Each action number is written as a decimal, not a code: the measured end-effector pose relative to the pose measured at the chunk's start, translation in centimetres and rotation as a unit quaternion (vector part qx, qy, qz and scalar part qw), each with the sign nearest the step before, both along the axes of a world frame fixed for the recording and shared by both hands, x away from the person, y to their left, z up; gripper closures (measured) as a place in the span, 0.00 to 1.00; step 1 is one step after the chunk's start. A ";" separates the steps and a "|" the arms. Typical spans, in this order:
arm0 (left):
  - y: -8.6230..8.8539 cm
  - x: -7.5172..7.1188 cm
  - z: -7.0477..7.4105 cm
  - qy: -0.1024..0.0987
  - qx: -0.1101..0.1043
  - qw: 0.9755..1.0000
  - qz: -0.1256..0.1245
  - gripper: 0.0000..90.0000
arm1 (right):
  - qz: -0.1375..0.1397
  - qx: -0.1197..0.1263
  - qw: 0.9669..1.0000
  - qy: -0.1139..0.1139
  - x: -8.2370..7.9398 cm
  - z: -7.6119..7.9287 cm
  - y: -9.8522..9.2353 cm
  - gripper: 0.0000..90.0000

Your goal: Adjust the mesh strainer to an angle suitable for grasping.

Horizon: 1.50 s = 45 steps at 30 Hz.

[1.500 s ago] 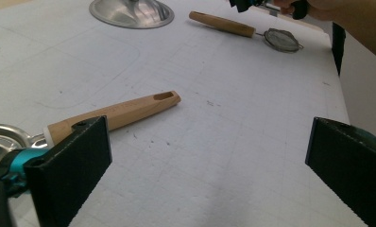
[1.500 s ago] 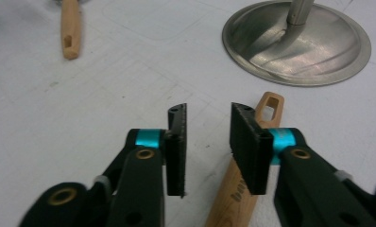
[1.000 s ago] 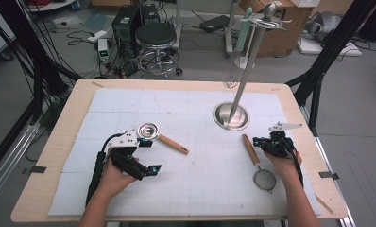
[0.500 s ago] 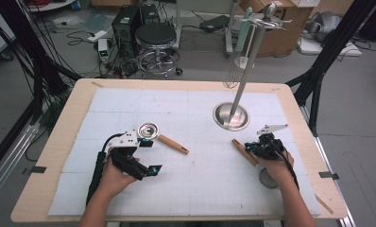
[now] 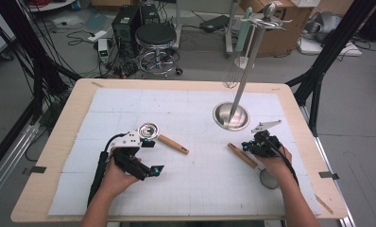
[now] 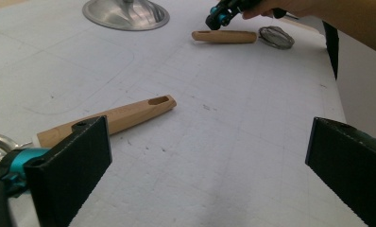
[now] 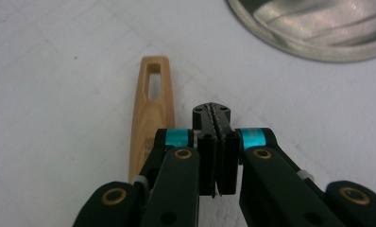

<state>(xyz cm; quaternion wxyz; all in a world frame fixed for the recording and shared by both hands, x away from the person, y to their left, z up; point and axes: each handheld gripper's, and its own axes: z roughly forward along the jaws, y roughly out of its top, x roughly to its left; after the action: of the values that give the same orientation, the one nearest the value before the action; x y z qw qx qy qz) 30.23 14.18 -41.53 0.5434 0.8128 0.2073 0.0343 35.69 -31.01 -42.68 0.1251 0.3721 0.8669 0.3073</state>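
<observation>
The right claw (image 7: 217, 118) has its black jaws pressed together with nothing between them. Just to its left a wooden handle (image 7: 150, 101) lies on the white tabletop (image 7: 58, 94), slotted end far. Top right curves what looks like a steel base (image 7: 313, 28).

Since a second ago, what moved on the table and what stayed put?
The right gripper slid leftward over the strainer's wooden handle, its jaws shut with nothing between them. The strainer itself did not shift. The left gripper, jaws open, stayed beside the small ladle, and the metal stand kept its place.
</observation>
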 end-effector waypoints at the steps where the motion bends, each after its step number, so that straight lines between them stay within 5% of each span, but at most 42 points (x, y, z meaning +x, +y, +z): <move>1: 0.0 0.0 0.0 0.000 -0.001 1.000 0.000 0.02 | 0.002 -0.004 1.000 0.001 0.2 0.1 0.2 0.99; 5: 0.1 0.0 0.1 -0.002 -0.001 1.000 0.001 0.02 | 0.006 -0.024 0.999 0.024 0.8 -0.3 0.7 0.99; 26: 0.0 -0.1 0.2 -0.005 -0.001 1.000 -0.001 0.02 | 0.079 -0.034 0.996 0.032 -1.4 -0.1 3.4 0.97; 35: 0.0 -0.1 0.2 -0.005 0.001 1.000 -0.003 0.02 | 0.064 0.026 0.998 -0.006 -2.3 1.6 1.6 0.77; 42: 0.0 -0.2 0.2 -0.005 0.001 1.000 -0.002 0.02 | 0.090 0.042 0.994 -0.043 -4.2 2.2 0.9 0.69; 45: 0.0 -0.2 0.2 -0.006 0.002 1.000 -0.002 0.02 | 0.092 0.067 0.993 -0.042 -4.9 2.1 0.7 0.68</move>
<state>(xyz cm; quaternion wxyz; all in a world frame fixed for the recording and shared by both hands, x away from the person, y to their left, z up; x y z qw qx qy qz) 30.05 14.15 -41.33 0.5433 0.8137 0.2030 0.0384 30.74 -30.28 -40.62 0.1078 0.2851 0.8686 0.3906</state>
